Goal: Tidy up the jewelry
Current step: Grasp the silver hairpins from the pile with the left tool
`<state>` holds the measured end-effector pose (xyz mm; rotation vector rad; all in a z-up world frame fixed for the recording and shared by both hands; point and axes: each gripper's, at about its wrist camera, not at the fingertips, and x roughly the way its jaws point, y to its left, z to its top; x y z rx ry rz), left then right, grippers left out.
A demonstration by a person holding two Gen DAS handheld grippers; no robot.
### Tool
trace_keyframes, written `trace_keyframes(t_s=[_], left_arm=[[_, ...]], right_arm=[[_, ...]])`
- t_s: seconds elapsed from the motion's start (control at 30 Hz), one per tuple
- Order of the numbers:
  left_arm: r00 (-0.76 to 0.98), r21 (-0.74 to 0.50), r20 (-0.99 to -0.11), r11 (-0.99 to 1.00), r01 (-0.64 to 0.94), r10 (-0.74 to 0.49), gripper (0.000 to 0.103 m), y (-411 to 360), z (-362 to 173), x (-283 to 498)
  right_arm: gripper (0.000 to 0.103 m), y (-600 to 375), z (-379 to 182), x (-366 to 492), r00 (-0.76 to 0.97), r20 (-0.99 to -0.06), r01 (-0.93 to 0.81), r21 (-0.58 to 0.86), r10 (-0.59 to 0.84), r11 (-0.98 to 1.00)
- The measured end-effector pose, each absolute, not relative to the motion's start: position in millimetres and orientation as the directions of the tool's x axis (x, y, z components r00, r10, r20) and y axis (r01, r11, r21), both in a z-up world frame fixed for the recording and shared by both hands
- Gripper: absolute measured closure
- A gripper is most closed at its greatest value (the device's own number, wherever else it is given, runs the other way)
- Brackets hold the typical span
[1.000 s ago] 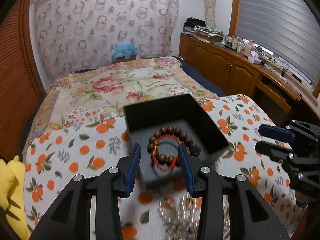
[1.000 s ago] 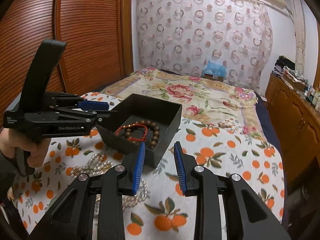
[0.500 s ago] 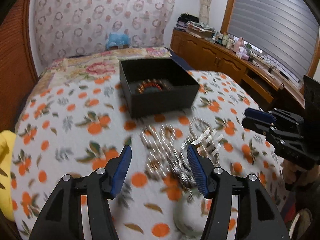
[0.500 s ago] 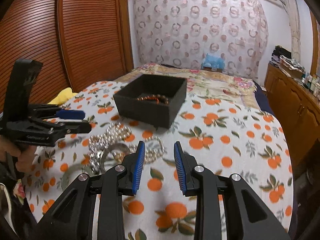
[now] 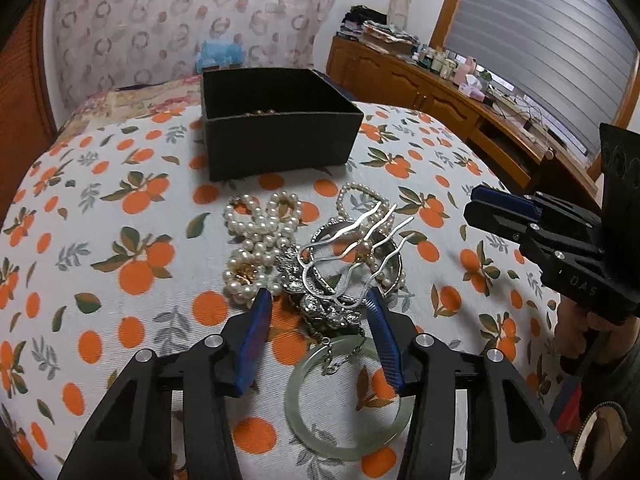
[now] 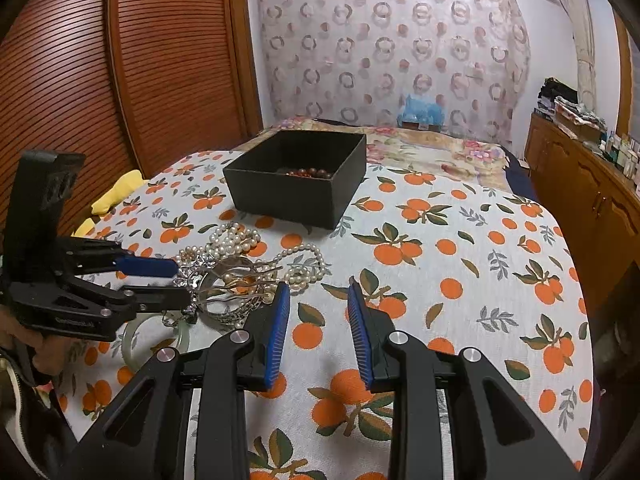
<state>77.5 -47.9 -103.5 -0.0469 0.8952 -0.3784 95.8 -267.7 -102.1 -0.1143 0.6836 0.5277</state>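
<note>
A heap of jewelry lies on the orange-print bedspread: pearl strands (image 5: pixel 260 240), a silver wavy hair comb (image 5: pixel 352 256), an ornate silver piece (image 5: pixel 320 304) and a pale jade bangle (image 5: pixel 344 396). My left gripper (image 5: pixel 319 300) hangs low over the heap, its jaws closing with the silver piece between them, the pads not pressing on it. From the right wrist view the left gripper (image 6: pixel 182 283) reaches into the heap (image 6: pixel 240 276). My right gripper (image 6: pixel 319 286) stands open over bare cloth, right of the heap. The black box (image 5: pixel 280 148) behind holds a brown bead bracelet (image 6: pixel 308 172).
A yellow cloth (image 6: pixel 116 196) lies at the bed's left edge beside the slatted wooden wardrobe (image 6: pixel 120 60). A wooden cabinet (image 5: pixel 440 96) with bottles runs along the right. A blue item (image 6: pixel 424 110) sits at the far end of the bed.
Both grippers drew back from the box and sank toward the heap. The left one now sits over the silver pieces, its jaws wider than a second ago.
</note>
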Motion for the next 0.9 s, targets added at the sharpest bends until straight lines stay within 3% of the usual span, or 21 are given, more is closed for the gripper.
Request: trace_keyframes(t_s=[0.33, 0.4, 0.57, 0.9], left_arm=[[0.554, -0.241, -0.746, 0.925, 0.293, -0.370, 0.061, -49, -108, 86], [0.572, -0.235, -0.737, 0.930, 0.282, -0.359, 0.073, -47, -106, 85], [0.606, -0.247, -0.707, 0.930, 0.271, -0.364, 0.091, -38, -95, 81], [0.675, -0.164, -0.651, 0.933, 0.321, -0.347, 0.097, -51, -66, 68]], right_arm=[[0.071, -267, -102, 94, 0.645, -0.632, -0.503, 0.073, 0.430, 0.861], [0.071, -267, -102, 93, 0.644, -0.632, -0.503, 0.073, 0.430, 0.861], [0.071, -268, -102, 95, 0.645, -0.633, -0.499, 0.074, 0.428, 0.863], [0.071, -274, -102, 97, 0.650, -0.632, -0.489, 0.077, 0.421, 0.869]])
